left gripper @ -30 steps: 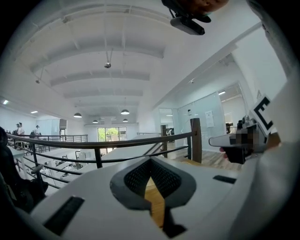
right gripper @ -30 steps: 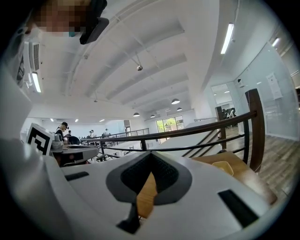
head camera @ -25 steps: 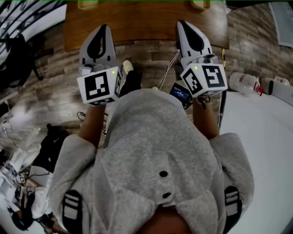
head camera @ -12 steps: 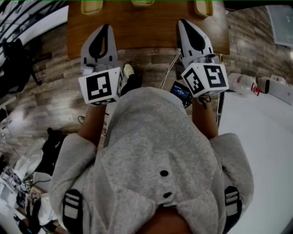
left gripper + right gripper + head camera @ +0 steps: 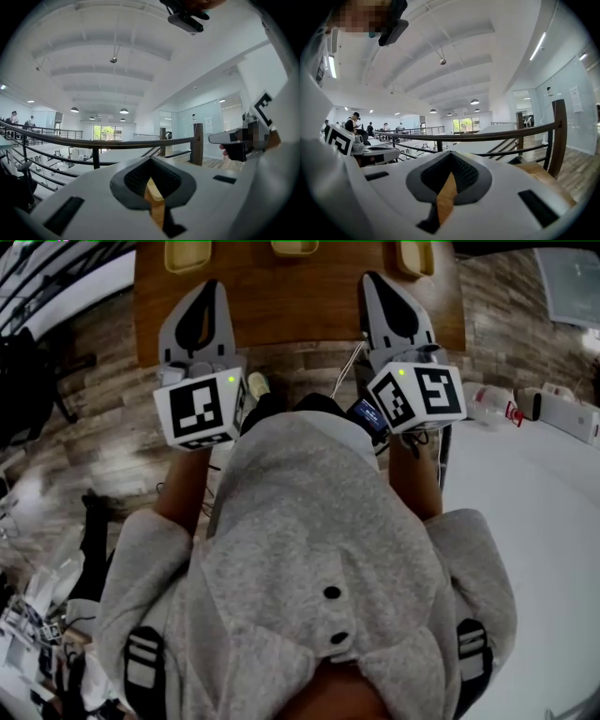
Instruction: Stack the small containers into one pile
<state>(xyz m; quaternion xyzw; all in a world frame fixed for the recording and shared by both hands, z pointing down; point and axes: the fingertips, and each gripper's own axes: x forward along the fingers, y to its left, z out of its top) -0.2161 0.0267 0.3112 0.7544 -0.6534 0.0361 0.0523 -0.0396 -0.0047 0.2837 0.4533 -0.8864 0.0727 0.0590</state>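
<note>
Three small pale yellow containers stand along the far edge of the brown wooden table (image 5: 291,296) in the head view: one at the left (image 5: 187,255), one in the middle (image 5: 293,247), one at the right (image 5: 413,257). All are cut off by the top of the picture. My left gripper (image 5: 210,285) is shut and empty, its tip over the table's near part, short of the left container. My right gripper (image 5: 369,279) is also shut and empty, just below and left of the right container. In both gripper views the jaws (image 5: 151,160) (image 5: 451,155) are closed, with only table wood showing through the slit.
A plank floor (image 5: 103,427) lies under the table's near edge. A white surface (image 5: 525,521) with a bottle (image 5: 491,405) and boxes is on the right, and clutter (image 5: 47,615) on the floor at the lower left. The gripper views show a dark railing (image 5: 497,136) and a large hall.
Both grippers have moved forward together, from the table's near edge to over the table. The table and the three containers have come further into the head view.
</note>
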